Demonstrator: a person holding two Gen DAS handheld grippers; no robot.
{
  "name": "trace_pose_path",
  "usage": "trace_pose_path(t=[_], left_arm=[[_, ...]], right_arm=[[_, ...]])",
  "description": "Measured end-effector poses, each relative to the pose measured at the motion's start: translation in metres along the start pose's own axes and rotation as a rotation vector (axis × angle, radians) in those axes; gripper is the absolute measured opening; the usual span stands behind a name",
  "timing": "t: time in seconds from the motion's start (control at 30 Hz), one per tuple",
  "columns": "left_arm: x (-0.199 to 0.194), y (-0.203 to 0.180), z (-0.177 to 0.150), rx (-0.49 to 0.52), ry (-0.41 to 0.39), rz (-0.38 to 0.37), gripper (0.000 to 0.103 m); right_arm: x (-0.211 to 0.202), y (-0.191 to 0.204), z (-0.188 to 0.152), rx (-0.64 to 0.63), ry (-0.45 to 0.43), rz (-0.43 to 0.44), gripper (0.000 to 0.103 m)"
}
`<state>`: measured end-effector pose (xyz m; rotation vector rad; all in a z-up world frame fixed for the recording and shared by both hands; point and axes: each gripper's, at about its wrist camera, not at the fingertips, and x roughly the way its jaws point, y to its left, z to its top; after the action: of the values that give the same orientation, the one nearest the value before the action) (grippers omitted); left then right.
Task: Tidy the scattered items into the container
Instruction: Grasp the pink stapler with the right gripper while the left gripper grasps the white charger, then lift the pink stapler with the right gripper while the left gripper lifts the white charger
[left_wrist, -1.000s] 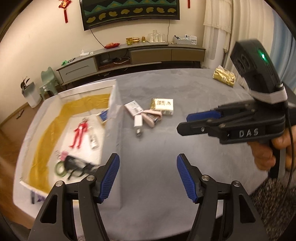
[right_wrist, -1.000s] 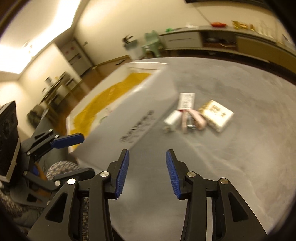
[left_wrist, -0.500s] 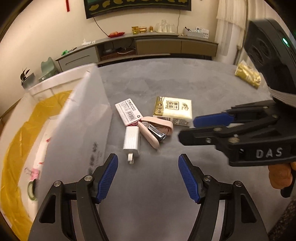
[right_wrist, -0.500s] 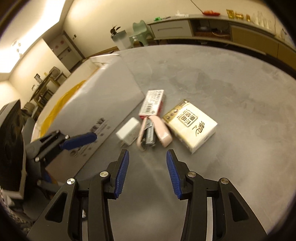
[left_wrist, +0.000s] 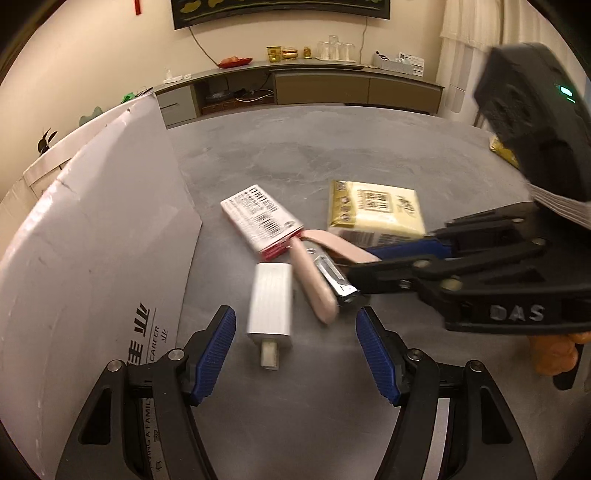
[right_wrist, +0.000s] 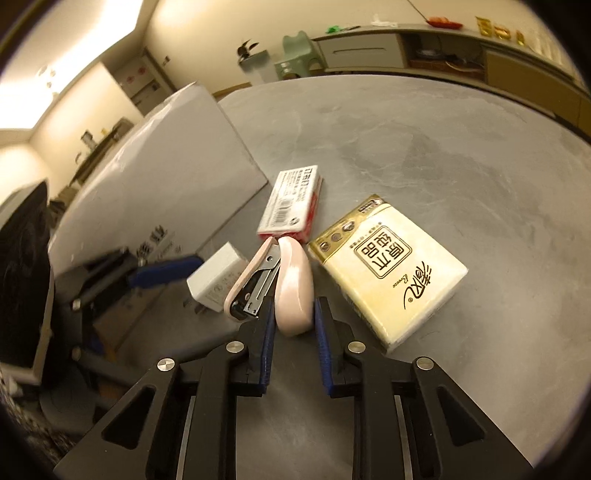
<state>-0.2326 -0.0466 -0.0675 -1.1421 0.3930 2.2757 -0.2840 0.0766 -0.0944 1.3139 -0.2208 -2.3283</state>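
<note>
- A cluster of four items is seen near the middle of the grey stone-look counter (left_wrist: 369, 155): a pink plastic stapler (right_wrist: 291, 291) lying splayed open, a white rectangular charger plug (left_wrist: 270, 301), a small white-and-red barcode-printed box (left_wrist: 262, 218) and a cream-and-gold tissue pack (right_wrist: 388, 273).
- The cluster lies just beside the outer wall of the large white cardboard container (left_wrist: 92, 251), which stands along the counter's left side; its inside is hidden in both views.
- The right hand-held gripper (right_wrist: 291, 332) is held narrowly open, and the rounded end of the stapler's pink upper arm sits between its blue pads; whether the pads touch it cannot be told, and nothing is gripped yet.
- The stapler's long axis runs almost straight away from the right hand-held gripper, so it is entered end-on.
- The left hand-held gripper (left_wrist: 295, 350) is held wide open and empty, with the charger plug directly ahead of it, prong end nearest, its long axis in line with the fingers.
- The right hand-held gripper is judged nearer to a grasp; closing on the stapler appears to be the step in hand.
</note>
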Motion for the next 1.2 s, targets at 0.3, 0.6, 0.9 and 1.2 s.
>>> trace_pose_path(t=[0.3, 0.6, 0.9, 1.2], left_arm=[[0.011, 0.003, 0.007, -0.048, 0.010, -0.138, 0.043], [-0.015, -0.013, -0.004, -0.020, 0.014, -0.295, 0.068], [0.005, -0.006, 0.015, -0.075, 0.022, -0.280, 0.056], [0.012, -0.013, 0.008, -0.070, 0.032, -0.203, 0.022]], right_arm=[[-0.030, 0.002, -0.012, -0.065, 0.071, -0.176, 0.021], [-0.059, 0.001, -0.032, -0.062, 0.073, -0.251, 0.019], [-0.076, -0.010, -0.051, -0.024, 0.092, -0.279, 0.019], [-0.067, 0.001, -0.062, -0.001, 0.081, -0.284, 0.019]])
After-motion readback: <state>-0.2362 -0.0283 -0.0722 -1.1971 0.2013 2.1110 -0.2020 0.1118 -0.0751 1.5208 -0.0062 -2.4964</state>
